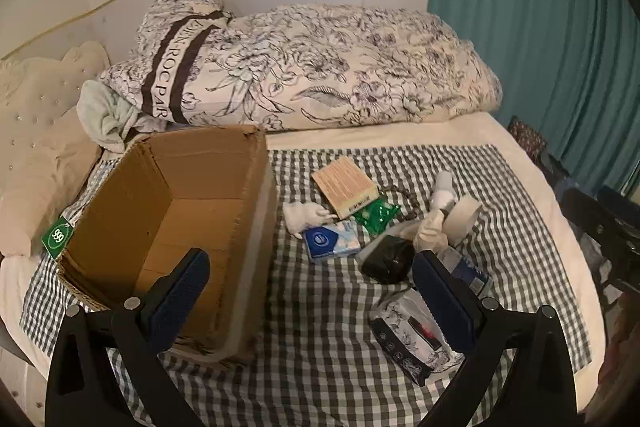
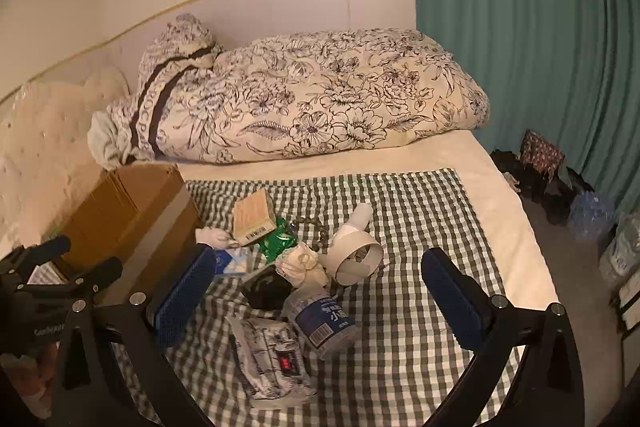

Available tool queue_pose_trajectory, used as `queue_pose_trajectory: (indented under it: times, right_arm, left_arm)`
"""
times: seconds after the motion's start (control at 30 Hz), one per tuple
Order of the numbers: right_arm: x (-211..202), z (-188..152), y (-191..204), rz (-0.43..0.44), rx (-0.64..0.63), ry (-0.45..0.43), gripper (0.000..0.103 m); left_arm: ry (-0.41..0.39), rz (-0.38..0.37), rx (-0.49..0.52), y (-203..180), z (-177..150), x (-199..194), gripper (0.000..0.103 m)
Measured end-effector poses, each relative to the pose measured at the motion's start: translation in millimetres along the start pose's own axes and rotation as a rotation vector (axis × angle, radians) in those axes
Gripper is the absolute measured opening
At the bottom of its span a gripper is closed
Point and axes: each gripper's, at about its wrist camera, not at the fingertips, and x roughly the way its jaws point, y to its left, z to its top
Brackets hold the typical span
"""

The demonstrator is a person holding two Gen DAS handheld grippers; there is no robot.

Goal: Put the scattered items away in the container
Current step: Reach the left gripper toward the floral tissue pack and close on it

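Note:
An open cardboard box stands at the left of the checked cloth, and nothing shows inside it. Right of it lie the scattered items: a tan carton, a green packet, a blue tissue pack, a black bag, a tape roll and a floral packet. My left gripper hangs open above the box's right wall, holding nothing. My right gripper is open above the pile, over a clear water bottle and a cream cloth. Neither gripper touches anything.
A folded floral duvet lies across the back of the bed, with a cream padded headboard on the left. A teal curtain hangs on the right. Bags and bottles crowd the floor beside the bed.

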Motion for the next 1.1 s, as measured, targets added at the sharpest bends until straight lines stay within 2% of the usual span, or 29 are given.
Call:
queue_pose_trajectory:
  times: [0.43,0.53,0.83,1.1]
  right_arm:
    - [30,-5,-15,-0.012,-0.005,0.084,0.103]
    - [43,-11,-19,-0.043,-0.019,0.119,0.103]
    - [84,-32,-19,0.000,-0.079,0.232,0.103]
    - [123,-58,-26,0.012,-0.101,0.345,0.103]
  left_arm:
    - [0.146,-0.026,0.003,-24,-20,44,0.103]
    - [0.196,-0.042,0.009,-29,-26,58,0.103]
    - [0.297,-0.054,0.045,-53,-47,88,0.103]
    - [0.395,-0.107,0.055,-67,-67,114,0.103]
